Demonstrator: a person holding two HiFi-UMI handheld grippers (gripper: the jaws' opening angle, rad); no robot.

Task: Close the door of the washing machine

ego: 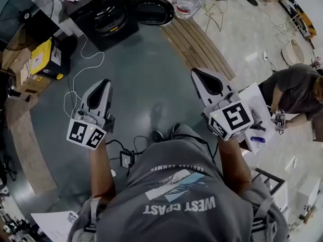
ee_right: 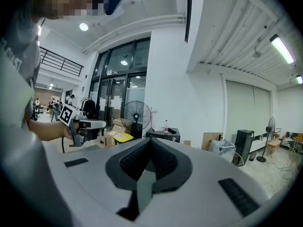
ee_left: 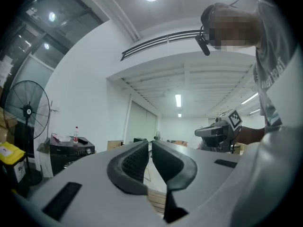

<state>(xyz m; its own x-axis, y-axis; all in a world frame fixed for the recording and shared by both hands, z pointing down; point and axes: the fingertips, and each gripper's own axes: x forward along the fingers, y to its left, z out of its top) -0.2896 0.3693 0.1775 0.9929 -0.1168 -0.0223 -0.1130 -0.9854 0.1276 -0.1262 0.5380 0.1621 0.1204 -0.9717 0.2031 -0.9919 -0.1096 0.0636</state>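
The black washing machine (ego: 103,11) stands at the far end of the floor, and its round door (ego: 151,10) is swung open to its right. Both grippers hang well short of it, over the bare floor. My left gripper (ego: 104,82) points toward the machine with its jaws drawn together to a thin slit and nothing between them (ee_left: 150,144). My right gripper (ego: 198,73) is shut and empty too (ee_right: 150,141). The machine shows small at the left in the left gripper view (ee_left: 71,152) and beyond the jaw tips in the right gripper view (ee_right: 163,135).
A standing fan (ego: 25,6) and a yellow box (ego: 43,57) sit left of the machine. Wooden planks (ego: 199,42), water bottles (ego: 184,4) and a wire chair (ego: 212,1) lie to its right. A person (ego: 298,92) crouches at the right edge. Cables (ego: 81,69) trail on the floor.
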